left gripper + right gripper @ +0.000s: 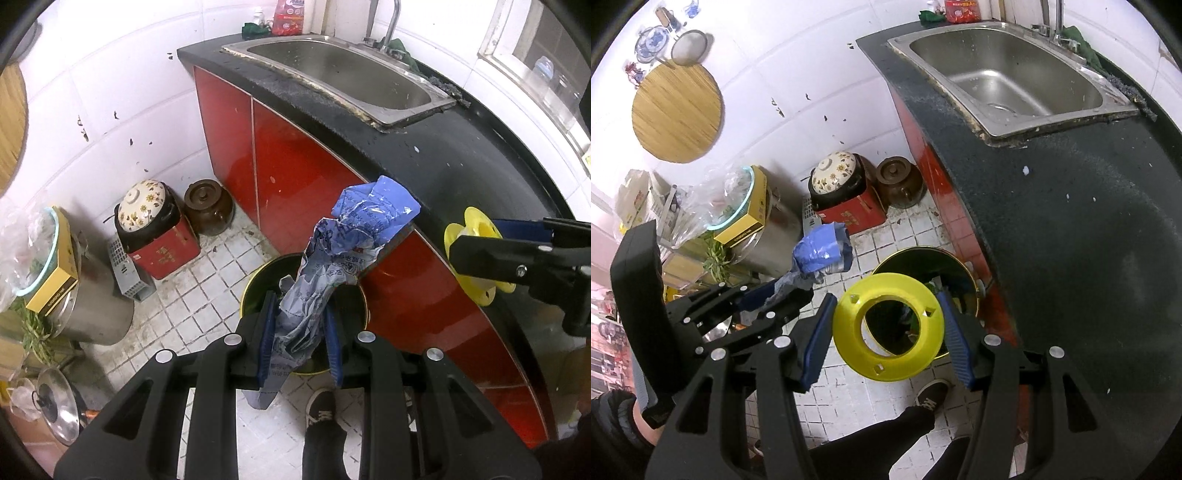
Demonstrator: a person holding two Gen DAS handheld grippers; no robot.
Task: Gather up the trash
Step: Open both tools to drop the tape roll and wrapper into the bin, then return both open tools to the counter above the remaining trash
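My left gripper (301,332) is shut on a crumpled blue plastic wrapper (343,251) and holds it above the round yellow-rimmed trash bin (255,284) on the floor. My right gripper (888,332) is shut on a yellow plastic spool (886,328), held over the same bin (960,269), whose dark inside shows through the spool's hole. The spool (476,254) and right gripper also show at the right of the left wrist view. The wrapper (822,254) and left gripper show at the left of the right wrist view.
A black counter (461,162) with a steel sink (343,70) over red cabinet doors (295,177) runs along the right. Pots, a red box (162,254), a brown jar (208,206) and a steel pot (96,310) stand on the floor at left. A person's shoe (321,410) is beside the bin.
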